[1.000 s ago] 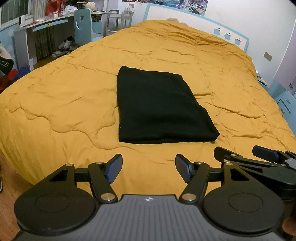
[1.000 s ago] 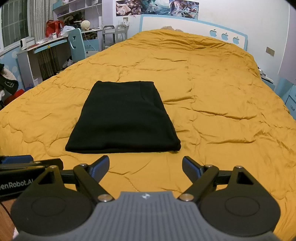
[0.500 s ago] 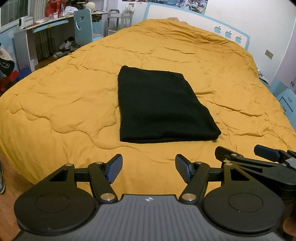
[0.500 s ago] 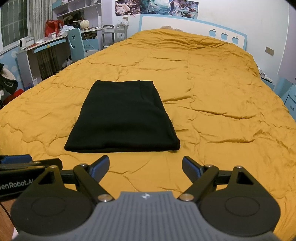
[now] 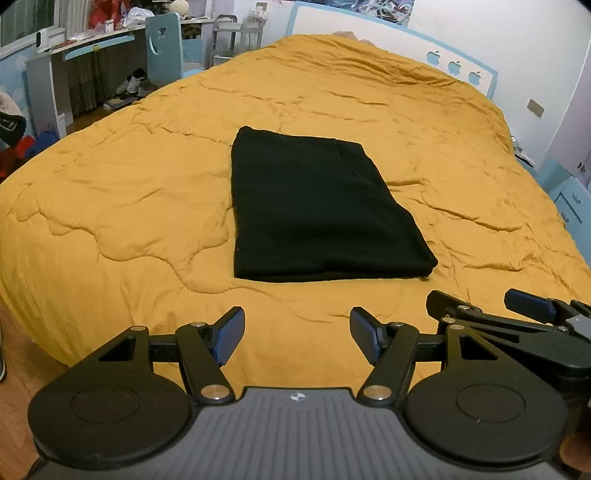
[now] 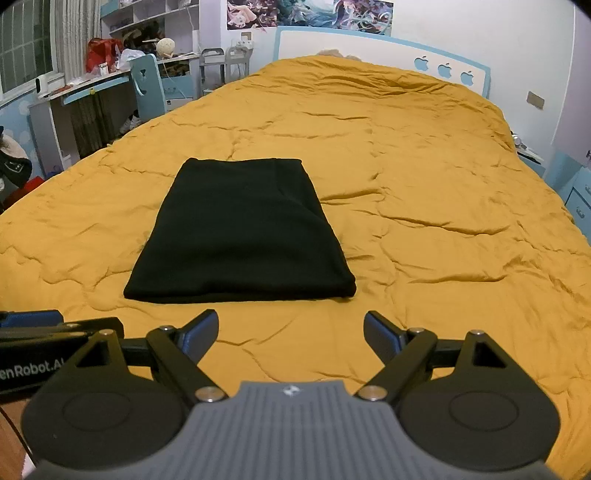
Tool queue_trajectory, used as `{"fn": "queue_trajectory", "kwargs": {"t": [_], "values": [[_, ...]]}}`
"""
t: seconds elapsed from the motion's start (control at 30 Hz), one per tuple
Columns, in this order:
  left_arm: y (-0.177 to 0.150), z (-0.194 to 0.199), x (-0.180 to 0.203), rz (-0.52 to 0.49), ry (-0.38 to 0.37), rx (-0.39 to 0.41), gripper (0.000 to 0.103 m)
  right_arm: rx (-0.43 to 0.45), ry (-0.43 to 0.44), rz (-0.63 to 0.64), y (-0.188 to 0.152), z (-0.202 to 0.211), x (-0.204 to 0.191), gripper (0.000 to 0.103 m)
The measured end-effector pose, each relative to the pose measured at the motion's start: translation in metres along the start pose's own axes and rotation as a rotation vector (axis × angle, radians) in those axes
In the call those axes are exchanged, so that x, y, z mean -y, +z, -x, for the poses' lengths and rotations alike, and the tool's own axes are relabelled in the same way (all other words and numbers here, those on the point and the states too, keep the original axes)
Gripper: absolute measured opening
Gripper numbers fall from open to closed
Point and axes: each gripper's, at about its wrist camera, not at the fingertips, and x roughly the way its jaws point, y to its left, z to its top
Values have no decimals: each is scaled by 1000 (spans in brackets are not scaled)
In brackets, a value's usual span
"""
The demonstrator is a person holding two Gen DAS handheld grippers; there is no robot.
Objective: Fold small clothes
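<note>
Cloth (image 5: pixel 317 210), black and already folded flat, lies mid-quilt (image 5: pixel 110 206), ahead of both grippers. It looks soft, light and limp, so I'd pinch its thick near-edge corners. Left gripper (image 5: pixel 296 336) and right gripper (image 6: pixel 290 334) hover wide apart, empty.

— What sort of place is this?
— A child's bedroom at home: a wide bed (image 6: pixel 424 192) under a mustard quilt, with a blue-trimmed headboard (image 6: pixel 369 48) showing apple cut-outs.
— Anything else?
— A cluttered desk (image 6: pixel 85 88), a blue chair (image 6: pixel 146 85), shelves (image 6: pixel 147 14), an anime poster (image 6: pixel 310 14), and a wooden floor (image 5: pixel 14 398).
</note>
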Motion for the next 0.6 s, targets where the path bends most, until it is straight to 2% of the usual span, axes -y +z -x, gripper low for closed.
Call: {"fn": "queue_trajectory", "kwargs": {"t": [0.6], "values": [[0,-2,1,-3,3,-5,76,-6,-6,2,-1,-1,-3,81]]}}
